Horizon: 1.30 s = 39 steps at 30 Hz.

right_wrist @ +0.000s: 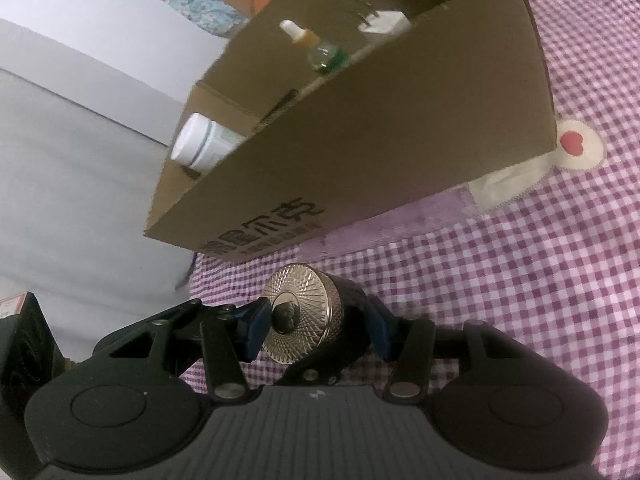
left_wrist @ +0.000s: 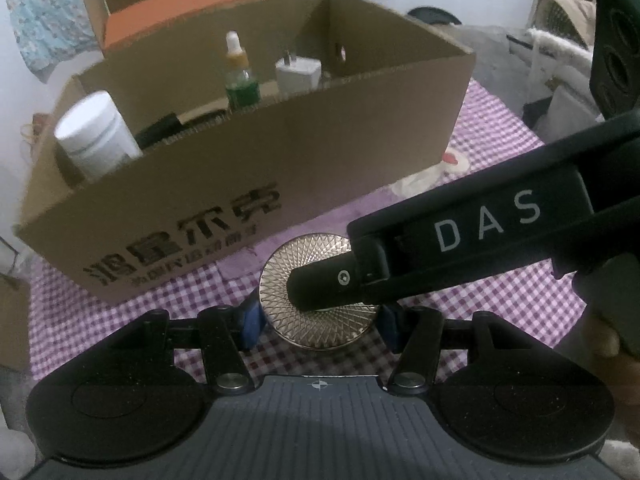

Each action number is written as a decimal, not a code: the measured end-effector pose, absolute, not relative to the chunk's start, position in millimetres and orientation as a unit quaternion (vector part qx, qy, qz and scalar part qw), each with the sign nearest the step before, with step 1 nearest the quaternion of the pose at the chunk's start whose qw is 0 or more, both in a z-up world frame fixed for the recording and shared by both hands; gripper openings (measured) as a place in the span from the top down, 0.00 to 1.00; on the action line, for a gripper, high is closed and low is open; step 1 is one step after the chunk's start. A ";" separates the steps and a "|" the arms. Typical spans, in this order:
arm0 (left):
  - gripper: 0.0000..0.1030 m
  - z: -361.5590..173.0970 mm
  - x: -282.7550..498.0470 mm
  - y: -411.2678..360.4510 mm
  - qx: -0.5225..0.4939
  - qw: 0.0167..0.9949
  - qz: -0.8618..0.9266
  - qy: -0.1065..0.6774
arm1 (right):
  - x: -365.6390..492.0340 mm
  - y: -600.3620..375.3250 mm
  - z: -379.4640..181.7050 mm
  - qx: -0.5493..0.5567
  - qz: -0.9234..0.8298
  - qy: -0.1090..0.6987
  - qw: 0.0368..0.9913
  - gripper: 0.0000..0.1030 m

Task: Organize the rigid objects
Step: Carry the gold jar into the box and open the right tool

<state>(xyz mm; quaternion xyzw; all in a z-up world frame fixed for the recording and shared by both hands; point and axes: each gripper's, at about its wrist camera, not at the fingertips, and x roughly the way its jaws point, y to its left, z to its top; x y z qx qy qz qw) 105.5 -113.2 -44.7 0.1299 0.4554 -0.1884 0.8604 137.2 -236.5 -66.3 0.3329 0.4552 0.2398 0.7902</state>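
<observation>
A round jar with a gold patterned lid (left_wrist: pixel 316 322) sits on the checked cloth just in front of the cardboard box (left_wrist: pixel 280 168). My left gripper (left_wrist: pixel 320 326) has its blue pads against both sides of the jar. My right gripper (right_wrist: pixel 316 328) comes in from the right; its blue pads also flank the jar (right_wrist: pixel 304 316), one against the lid and one behind the dark body. One right finger (left_wrist: pixel 320 288) lies over the lid in the left wrist view. Inside the box stand a white bottle (left_wrist: pixel 96 136), a green dropper bottle (left_wrist: pixel 240 76) and a white charger (left_wrist: pixel 298 72).
The purple checked tablecloth (right_wrist: pixel 520 280) covers the table. A second cardboard box with an orange object (left_wrist: pixel 180 4) stands behind the first. A heart patch (right_wrist: pixel 572 144) on the cloth shows by the box's right corner. The table edge is to the left.
</observation>
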 end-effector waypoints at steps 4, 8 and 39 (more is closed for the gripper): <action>0.46 -14.3 94.9 -106.8 0.130 0.876 -0.186 0.425 | 127.9 -234.5 -41.0 0.319 0.253 0.433 0.804 0.46; 0.46 19.8 89.0 -102.1 0.130 0.894 -0.184 0.386 | 120.7 -235.4 -3.8 0.297 0.271 0.397 0.825 0.47; 0.46 -2.0 238.3 -175.7 0.068 0.853 -0.262 0.447 | 256.0 -287.1 34.9 0.130 0.208 0.427 0.870 0.47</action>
